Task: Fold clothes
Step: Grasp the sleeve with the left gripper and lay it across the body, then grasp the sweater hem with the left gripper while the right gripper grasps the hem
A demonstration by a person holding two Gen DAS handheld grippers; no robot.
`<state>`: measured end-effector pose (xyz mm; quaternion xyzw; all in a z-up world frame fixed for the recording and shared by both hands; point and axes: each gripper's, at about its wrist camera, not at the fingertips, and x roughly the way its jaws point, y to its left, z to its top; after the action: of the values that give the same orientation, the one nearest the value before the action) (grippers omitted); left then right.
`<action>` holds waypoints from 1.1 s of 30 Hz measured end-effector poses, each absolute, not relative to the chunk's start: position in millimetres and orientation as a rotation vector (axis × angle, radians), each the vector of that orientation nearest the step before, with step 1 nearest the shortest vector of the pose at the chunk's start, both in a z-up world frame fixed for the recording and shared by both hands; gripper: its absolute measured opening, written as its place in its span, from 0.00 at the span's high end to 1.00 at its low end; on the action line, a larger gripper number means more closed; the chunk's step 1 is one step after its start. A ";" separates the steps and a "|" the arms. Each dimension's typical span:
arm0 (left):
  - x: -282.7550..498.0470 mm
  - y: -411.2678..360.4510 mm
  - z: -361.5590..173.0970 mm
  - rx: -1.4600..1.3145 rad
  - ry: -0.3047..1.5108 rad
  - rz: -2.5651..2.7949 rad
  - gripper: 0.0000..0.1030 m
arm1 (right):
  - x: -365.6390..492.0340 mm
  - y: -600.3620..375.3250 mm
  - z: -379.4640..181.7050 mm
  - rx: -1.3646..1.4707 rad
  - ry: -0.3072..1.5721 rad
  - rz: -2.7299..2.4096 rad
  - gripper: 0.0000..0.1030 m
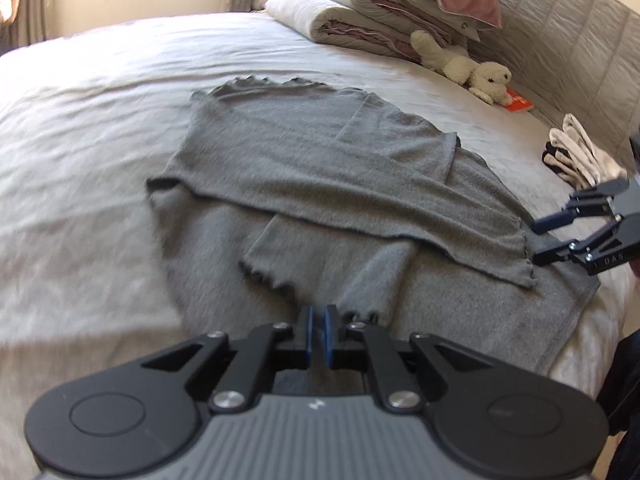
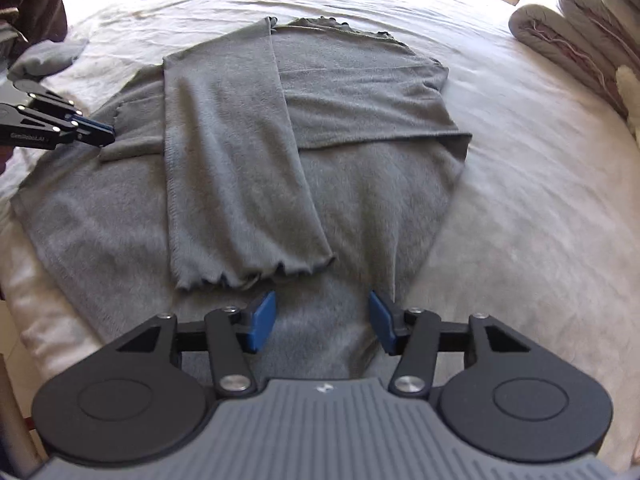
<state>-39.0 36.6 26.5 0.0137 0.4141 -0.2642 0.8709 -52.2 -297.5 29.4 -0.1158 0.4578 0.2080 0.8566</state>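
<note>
Grey knit fills the middle of the bed: a long-sleeved grey top (image 1: 320,168) lies flat on the white sheet (image 1: 80,140), both sleeves folded across its body, their frilled cuffs showing. In the left wrist view one sleeve runs across to the right, its cuff just beside the right gripper (image 1: 538,242); the other sleeve's cuff sits nearer, just ahead of the left gripper (image 1: 319,334).

The left gripper's blue pads are pressed nearly together with only a sliver between them, clenched; whether any fabric is caught there I cannot tell. It hovers over the near hem of the top.

Over to the right wrist view: the right gripper (image 2: 322,326) has its jaws spread apart, released, nothing between the pads but the top lying below. A folded sleeve's ruffled cuff ends just beyond its left pad.

Far right on the bed, a stack of rolled quilts (image 1: 360,4), a cream plush dog (image 1: 464,66) beside them, an orange book (image 1: 520,103) under its head, and a small pile of socks (image 1: 576,156) near the padded headboard (image 1: 580,40).
</note>
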 end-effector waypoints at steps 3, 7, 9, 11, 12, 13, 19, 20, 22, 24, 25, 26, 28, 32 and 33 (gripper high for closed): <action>-49.0 48.2 24.7 -0.006 0.870 -0.534 0.94 | -63.7 -302.5 27.1 -0.233 0.956 0.426 0.43; -64.7 59.6 23.6 -0.035 0.877 -0.512 0.94 | -79.7 -313.4 24.7 -0.195 0.973 0.380 0.35; -72.3 64.8 23.5 -0.048 0.882 -0.501 0.94 | -89.6 -317.3 25.0 -0.173 0.968 0.361 0.35; -80.0 72.4 23.7 -0.070 0.887 -0.486 0.94 | -101.7 -319.1 22.5 -0.154 0.959 0.341 0.34; -84.3 75.5 23.8 -0.072 0.887 -0.482 0.94 | -107.8 -318.9 21.6 -0.157 0.951 0.335 0.34; -88.0 77.4 23.8 -0.067 0.885 -0.479 0.94 | -113.7 -318.7 21.4 -0.163 0.942 0.328 0.34; -110.0 86.3 25.8 -0.037 0.878 -0.460 0.94 | -138.6 -321.6 18.5 -0.162 0.910 0.292 0.36; -112.7 89.0 26.6 -0.040 0.882 -0.460 0.94 | -141.2 -322.5 18.7 -0.161 0.908 0.292 0.40; -115.9 97.5 29.6 -0.066 0.886 -0.456 0.94 | -145.6 -327.2 21.3 -0.123 0.905 0.302 0.53; -117.3 110.5 34.0 -0.135 0.884 -0.456 0.89 | -149.9 -333.8 25.6 -0.068 0.893 0.310 0.68; -117.7 116.3 35.7 -0.171 0.878 -0.472 0.87 | -152.2 -338.5 29.1 -0.038 0.872 0.302 0.71; -118.0 122.1 37.4 -0.208 0.872 -0.488 0.81 | -154.2 -344.0 33.1 -0.004 0.847 0.291 0.71; -117.4 128.3 38.4 -0.265 0.869 -0.502 0.72 | -154.6 -358.1 40.0 0.089 0.803 0.274 0.71; -114.0 117.7 28.7 -0.272 0.921 -0.531 0.71 | -149.3 -370.5 43.0 0.214 0.790 0.299 0.70; -114.0 112.9 26.7 -0.253 0.929 -0.534 0.71 | -147.5 -369.2 41.9 0.221 0.802 0.310 0.70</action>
<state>-114.0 112.9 26.7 -0.1200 0.4416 -0.2539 0.8521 -147.5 -369.2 41.9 0.1071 0.3879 0.1501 0.9031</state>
